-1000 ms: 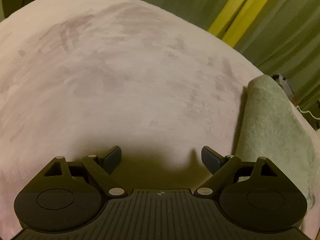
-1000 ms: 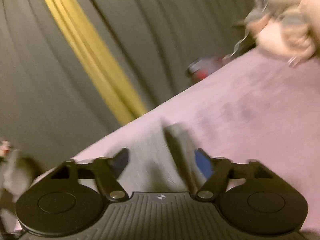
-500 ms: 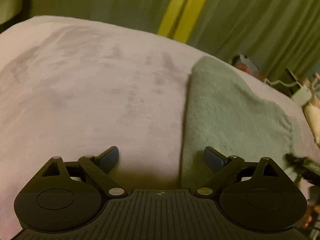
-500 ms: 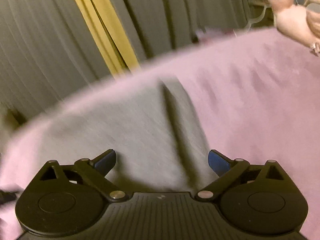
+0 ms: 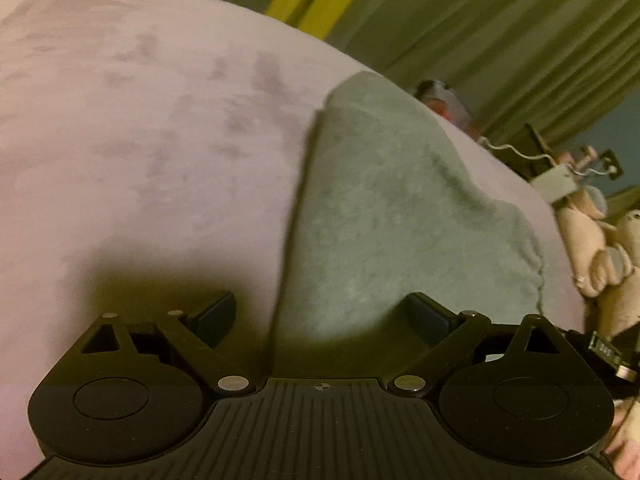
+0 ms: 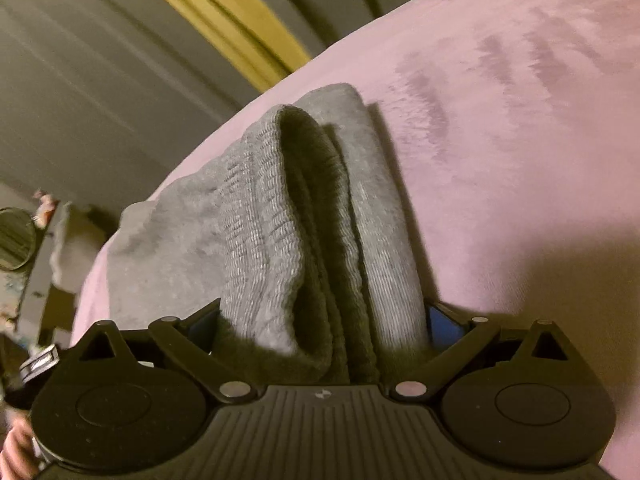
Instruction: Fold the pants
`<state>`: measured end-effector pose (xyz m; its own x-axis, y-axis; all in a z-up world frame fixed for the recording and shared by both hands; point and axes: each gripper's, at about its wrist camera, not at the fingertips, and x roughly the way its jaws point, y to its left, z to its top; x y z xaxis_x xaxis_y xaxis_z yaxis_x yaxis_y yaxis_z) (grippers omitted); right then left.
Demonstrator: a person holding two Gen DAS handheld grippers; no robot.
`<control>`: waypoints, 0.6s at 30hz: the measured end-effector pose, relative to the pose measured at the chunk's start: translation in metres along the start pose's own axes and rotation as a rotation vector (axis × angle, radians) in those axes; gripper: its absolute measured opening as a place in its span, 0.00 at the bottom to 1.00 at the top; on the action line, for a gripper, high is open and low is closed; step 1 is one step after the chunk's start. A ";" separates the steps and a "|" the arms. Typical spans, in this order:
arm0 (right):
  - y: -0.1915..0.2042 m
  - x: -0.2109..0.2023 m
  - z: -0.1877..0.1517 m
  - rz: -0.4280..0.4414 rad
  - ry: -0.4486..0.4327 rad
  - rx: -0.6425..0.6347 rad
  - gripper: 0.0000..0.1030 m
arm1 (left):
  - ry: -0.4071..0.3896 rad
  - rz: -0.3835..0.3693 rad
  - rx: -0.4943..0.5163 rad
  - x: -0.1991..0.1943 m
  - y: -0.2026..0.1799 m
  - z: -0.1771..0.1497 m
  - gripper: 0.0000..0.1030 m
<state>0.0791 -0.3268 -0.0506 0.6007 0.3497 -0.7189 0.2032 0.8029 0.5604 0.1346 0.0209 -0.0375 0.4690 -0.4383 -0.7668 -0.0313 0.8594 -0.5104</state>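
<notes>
From the left wrist camera, no writing can be read anywhere; a small lettered tag on the black device at the right edge is too blurred to make out. The left gripper (image 5: pixel 320 316) hovers low over the pink plush bedspread (image 5: pixel 140 140), its jaws spread wide with nothing between them, one finger (image 5: pixel 212 314) over bare spread and the other over cloth. The folded grey knit pants (image 5: pixel 400 220) lie on the spread ahead and to the right, their long axis running from the gripper away toward the far edge of the bed, with a straight folded edge on the left side and a ragged hem on the right. Behind hang olive-green pleated curtains (image 5: pixel 500 40) with a yellow stripe, and a pile of pale pink stuffed toys (image 5: pixel 600 248) sits at the right past the bed, next to a white cable and a small grey box. From the right wrist camera, the right gripper (image 6: pixel 320 320) has the thick ribbed end of the pants (image 6: pixel 280 240) filling the gap between its jaws, which stand fairly wide; whether the pads press the cloth cannot be told. The layered fold runs straight away from the gripper toward the curtains (image 6: pixel 100 80). The bedspread (image 6: pixel 520 140) spreads to the right.
</notes>
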 end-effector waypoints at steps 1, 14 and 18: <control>-0.003 0.000 0.002 0.024 0.011 -0.009 0.97 | 0.009 -0.024 0.003 0.004 -0.001 0.003 0.96; -0.022 0.016 0.025 0.244 0.054 0.065 0.97 | 0.048 -0.075 0.093 0.055 -0.024 0.031 1.00; -0.011 0.018 0.024 0.200 0.030 0.017 0.96 | -0.016 -0.072 0.111 0.057 -0.028 0.031 0.89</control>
<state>0.1066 -0.3409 -0.0602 0.6073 0.5155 -0.6046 0.0955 0.7081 0.6996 0.1898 -0.0197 -0.0554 0.4807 -0.4963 -0.7229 0.1002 0.8501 -0.5170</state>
